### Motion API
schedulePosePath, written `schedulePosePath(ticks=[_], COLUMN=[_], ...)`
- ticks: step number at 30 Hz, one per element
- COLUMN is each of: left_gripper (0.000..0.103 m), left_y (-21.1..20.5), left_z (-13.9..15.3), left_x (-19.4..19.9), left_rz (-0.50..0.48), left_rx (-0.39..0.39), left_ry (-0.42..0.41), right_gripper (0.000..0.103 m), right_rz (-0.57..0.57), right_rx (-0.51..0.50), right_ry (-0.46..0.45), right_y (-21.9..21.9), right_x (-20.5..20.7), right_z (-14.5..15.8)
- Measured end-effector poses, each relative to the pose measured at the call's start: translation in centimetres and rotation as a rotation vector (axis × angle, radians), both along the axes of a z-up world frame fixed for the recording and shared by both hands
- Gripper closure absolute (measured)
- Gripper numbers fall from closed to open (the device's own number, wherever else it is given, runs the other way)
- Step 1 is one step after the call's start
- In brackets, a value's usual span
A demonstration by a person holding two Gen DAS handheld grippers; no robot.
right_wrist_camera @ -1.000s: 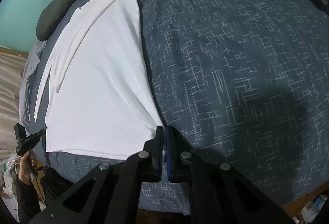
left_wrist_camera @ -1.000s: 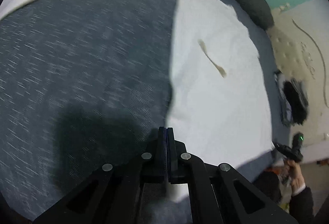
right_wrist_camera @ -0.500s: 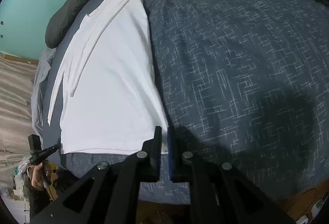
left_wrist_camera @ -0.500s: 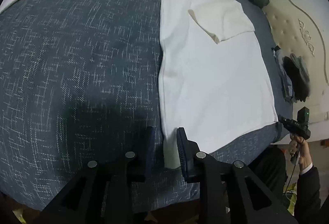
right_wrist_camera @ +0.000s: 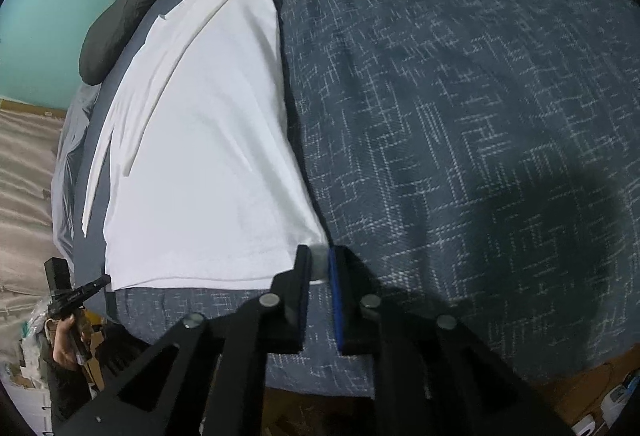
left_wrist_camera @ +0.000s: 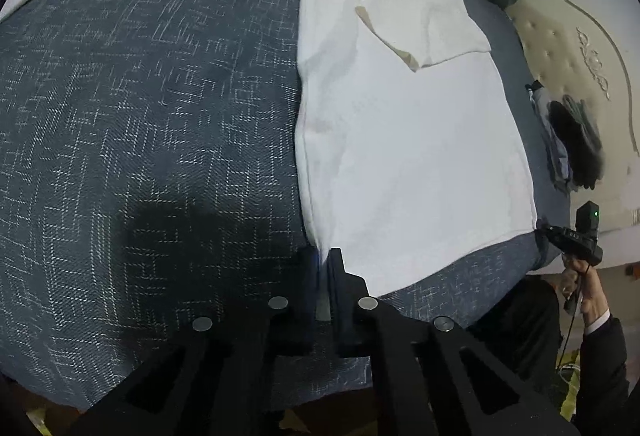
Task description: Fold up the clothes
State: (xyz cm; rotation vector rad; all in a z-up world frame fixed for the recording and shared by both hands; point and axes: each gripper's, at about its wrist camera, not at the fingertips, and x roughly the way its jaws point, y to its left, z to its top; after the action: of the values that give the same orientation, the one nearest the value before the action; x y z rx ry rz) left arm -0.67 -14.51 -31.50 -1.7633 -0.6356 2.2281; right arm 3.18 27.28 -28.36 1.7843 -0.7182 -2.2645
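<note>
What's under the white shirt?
The white shirt lies flat on a dark blue patterned bedspread, which shows all around it. One sleeve is folded on top. Whatever sits directly beneath the cloth is covered, so I cannot tell.

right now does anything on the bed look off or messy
Mostly tidy. The white shirt lies flat on the blue bedspread, but its folded-in sleeve sits at a slant, and a brownish strip along that sleeve's edge looks like discolouration.
</note>
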Motion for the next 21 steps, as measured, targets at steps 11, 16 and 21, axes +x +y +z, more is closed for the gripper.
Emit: schedulePosePath(ticks=[11,16,21], left_gripper=[0.099,0.099,0.099], left_y=[-1.7,-1.6,-1.4], left_z=[2.0,0.2,-0.2], left_x=[0.5,0.0,-0.6], left_rz=[-0.009,0.001,-0.009], left_rx=[-0.020,-0.032,-0.042], left_ry=[0.020,-0.021,-0.029], right_gripper=[0.098,0.098,0.098], right_rz=[0.050,0.034,0.052], right_rx=[-0.006,0.003,0.024], right_ry=[0.034,-0.010,-0.030], right_y=[0.4,0.5,0.1], right_x=[1.0,0.6,0.3], right_z=[2.8,0.4,-0.8])
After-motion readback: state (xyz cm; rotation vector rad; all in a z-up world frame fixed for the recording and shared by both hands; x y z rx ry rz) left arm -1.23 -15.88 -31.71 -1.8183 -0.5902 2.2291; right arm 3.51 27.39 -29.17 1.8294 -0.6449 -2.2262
